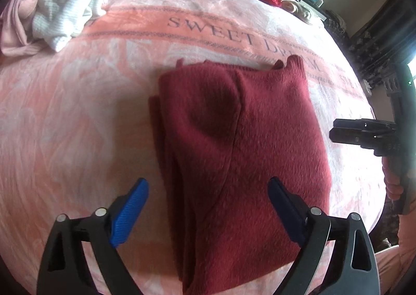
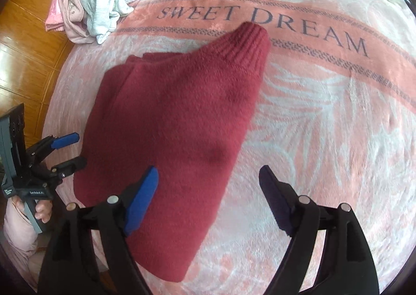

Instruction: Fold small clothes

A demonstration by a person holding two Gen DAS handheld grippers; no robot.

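A pink blanket (image 2: pixel 325 118) lettered "SWEET DREAM" covers the whole work surface. In its middle lies a dark red knitted sweater (image 2: pixel 171 123), folded into a thick flat bundle, its ribbed cuff (image 2: pixel 249 40) reaching the lettered stripe. At the blanket's far left corner sits a heap of pale clothes (image 2: pixel 91 1), pink and white-striped, well apart from the sweater. The left gripper (image 1: pixel 208 206) hangs over the sweater's near end, its 2 blue-padded fingers spread wide with nothing between them. The right gripper (image 2: pixel 208 191) hovers at the sweater's right edge, jaws likewise apart and holding nothing, one finger above the knit, the other above blanket.
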